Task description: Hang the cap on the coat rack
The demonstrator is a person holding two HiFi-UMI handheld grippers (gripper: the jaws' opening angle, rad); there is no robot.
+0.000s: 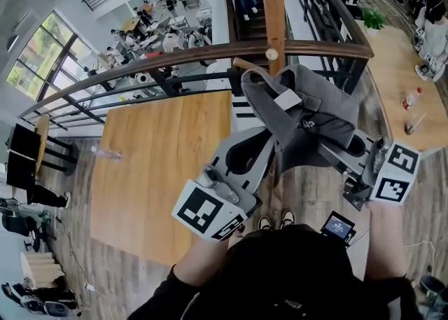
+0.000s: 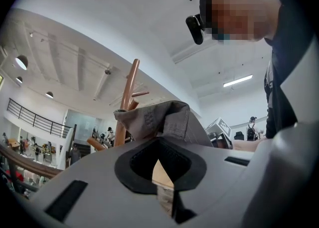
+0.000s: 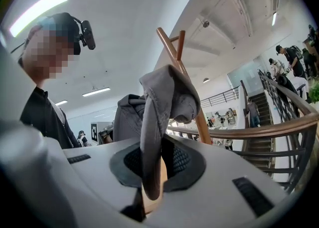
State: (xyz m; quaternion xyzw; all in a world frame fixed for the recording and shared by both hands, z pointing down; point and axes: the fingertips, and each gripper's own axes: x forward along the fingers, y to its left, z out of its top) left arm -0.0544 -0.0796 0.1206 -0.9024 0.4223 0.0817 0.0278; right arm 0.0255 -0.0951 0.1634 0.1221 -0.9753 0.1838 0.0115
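Timber table (image 1: pixel 161 164) is sitting at the left of the head view, with 1 clear plastic bottle (image 1: pixel 106 152) lying on it near its left edge. A curved wooden handrail (image 1: pixel 175 56) is running behind the table.

Next, the left gripper (image 1: pixel 276 145) (image 2: pixel 159 144) is reaching up and to the right. Its 2 jaws are closing together at the tips and pinching the lower edge of the grey cap (image 1: pixel 308 101) (image 2: pixel 164 119) (image 3: pixel 167 97).

The cap is hanging in the air between the 2 grippers, crumpled, with a white label (image 1: pixel 287 99) showing on top. It is sitting right up against the pole of the wooden coat rack (image 1: pixel 273 3) (image 2: pixel 130 85) (image 3: pixel 172 47), just below a round-ended peg (image 1: pixel 271 53). Whether the fabric is touching a peg cannot be told.

Further right, the right gripper (image 1: pixel 318 143) (image 3: pixel 152 157) is holding the cap's other side. Its jaws are pressing nearly together on a fold of grey fabric that is drooping down between the pads.

At the far right, a red-capped bottle (image 1: pixel 411 98) is standing on a 2nd wooden table (image 1: pixel 388 66).
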